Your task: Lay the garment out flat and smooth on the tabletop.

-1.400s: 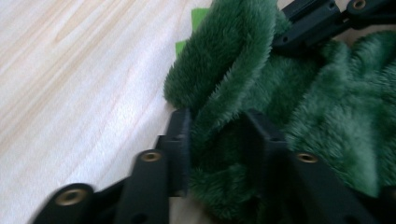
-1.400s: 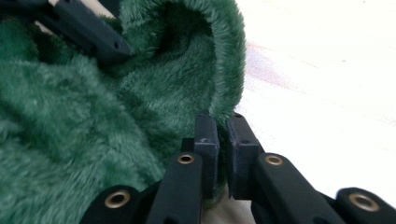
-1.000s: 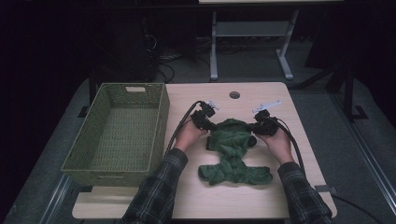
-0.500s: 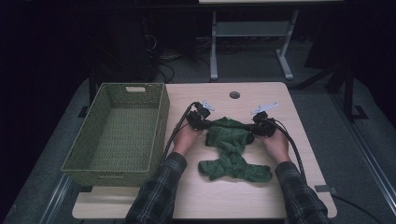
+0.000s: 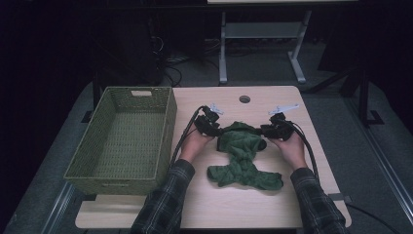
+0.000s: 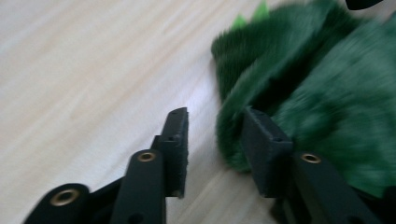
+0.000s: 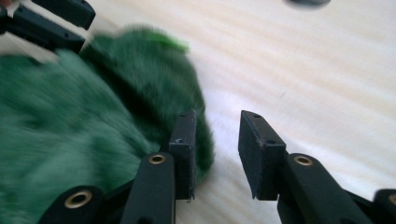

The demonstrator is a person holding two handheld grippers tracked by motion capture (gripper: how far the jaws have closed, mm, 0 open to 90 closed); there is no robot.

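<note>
A dark green fuzzy cloth (image 5: 241,156) lies rumpled on the wooden table (image 5: 234,209), its wide upper end between my two grippers. My left gripper (image 5: 217,130) sits at the cloth's left upper corner, and its jaws have just been opening. In the left gripper view the gripper (image 6: 215,135) stands open, with the cloth (image 6: 327,93) bulging against the right jaw. My right gripper (image 5: 265,130) is at the right upper corner, its jaws also just opened. In the right gripper view the gripper (image 7: 217,140) is open over bare wood, the cloth (image 7: 93,116) behind its left jaw.
An empty green woven basket (image 5: 122,139) stands on the table's left part, close to my left forearm. A round cable hole (image 5: 244,99) sits near the far edge. Bare wood lies beyond the cloth and to its right.
Both hands carried the cloth's upper edge a little away from me and spread it. Both grippers then opened and let go of it; the cloth now rests on the table.
</note>
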